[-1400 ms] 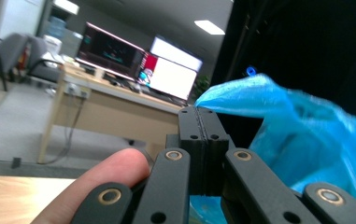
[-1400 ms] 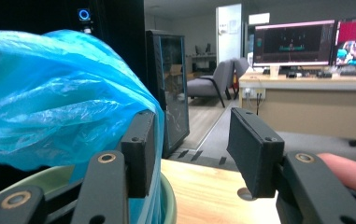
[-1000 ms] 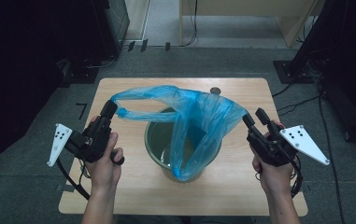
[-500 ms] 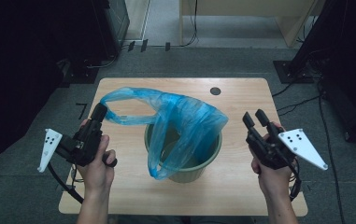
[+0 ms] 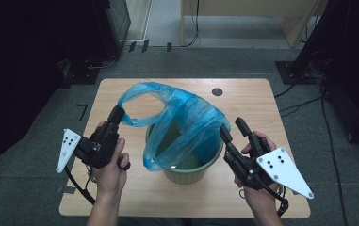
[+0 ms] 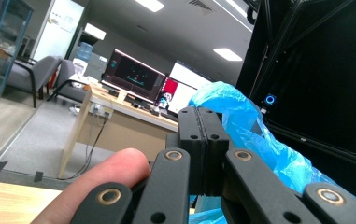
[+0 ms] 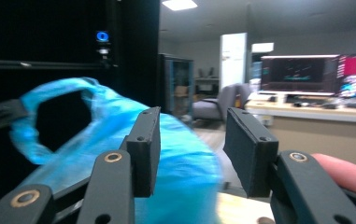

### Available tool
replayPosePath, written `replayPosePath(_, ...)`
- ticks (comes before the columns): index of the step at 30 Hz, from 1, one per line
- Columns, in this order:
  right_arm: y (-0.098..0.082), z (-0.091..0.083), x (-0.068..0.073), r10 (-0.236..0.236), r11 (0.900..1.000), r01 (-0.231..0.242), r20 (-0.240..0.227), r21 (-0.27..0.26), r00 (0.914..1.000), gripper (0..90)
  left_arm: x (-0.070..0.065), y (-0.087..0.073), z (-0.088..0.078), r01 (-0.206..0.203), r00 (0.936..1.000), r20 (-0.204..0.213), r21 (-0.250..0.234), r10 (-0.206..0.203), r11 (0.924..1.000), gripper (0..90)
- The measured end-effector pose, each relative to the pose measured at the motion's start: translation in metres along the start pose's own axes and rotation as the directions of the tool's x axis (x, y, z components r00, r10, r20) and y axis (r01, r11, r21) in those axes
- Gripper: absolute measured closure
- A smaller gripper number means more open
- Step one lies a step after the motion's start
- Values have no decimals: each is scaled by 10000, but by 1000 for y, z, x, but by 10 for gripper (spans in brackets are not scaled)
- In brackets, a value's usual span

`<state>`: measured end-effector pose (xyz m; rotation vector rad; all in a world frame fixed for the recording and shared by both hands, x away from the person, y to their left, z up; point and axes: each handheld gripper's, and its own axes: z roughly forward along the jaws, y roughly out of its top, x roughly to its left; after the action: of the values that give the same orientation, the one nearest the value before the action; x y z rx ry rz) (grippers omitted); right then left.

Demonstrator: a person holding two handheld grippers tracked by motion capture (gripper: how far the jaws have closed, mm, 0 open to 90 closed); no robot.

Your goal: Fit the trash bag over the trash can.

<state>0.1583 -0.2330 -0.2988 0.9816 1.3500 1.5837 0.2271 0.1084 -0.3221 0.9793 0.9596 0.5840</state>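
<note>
Wooden table on grey carpet, bin mid-table. Left gripper pinches the bag; right gripper spread, empty, near the right edge.

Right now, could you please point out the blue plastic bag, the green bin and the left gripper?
blue plastic bag (image 5: 193, 117): high view, on the crumpled middle above the bin.
green bin (image 5: 186, 175): high view, on its front outer wall.
left gripper (image 5: 117, 113): high view, at its jaw tips, shut on the bag's handle.

Dim table view, dark edges; ceiling lights glare; right view blurred
</note>
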Motion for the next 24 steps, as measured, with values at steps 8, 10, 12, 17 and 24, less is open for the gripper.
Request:
replayPosePath(8,-14,14,34,-388,9976,437,-897,537,9952,404,-8,-5,0,4,9997,225,118,-7,9999,897)
replayPosePath(10,-18,19,43,-413,9967,461,-709,673,9966,260,-9,-5,0,-22,9997,244,142,19,9999,897)
replayPosePath(12,-22,24,50,-744,9936,780,-463,819,9962,204,-10,-4,-1,-70,9996,278,132,66,9999,898)
replayPosePath(17,-33,33,46,-1649,9798,1528,894,1292,9822,672,-6,0,-6,-83,9996,261,17,83,10000,898)
replayPosePath(24,-28,23,-2,-478,9950,332,1571,942,9864,900,15,7,-19,-154,9998,-151,27,154,9999,898)
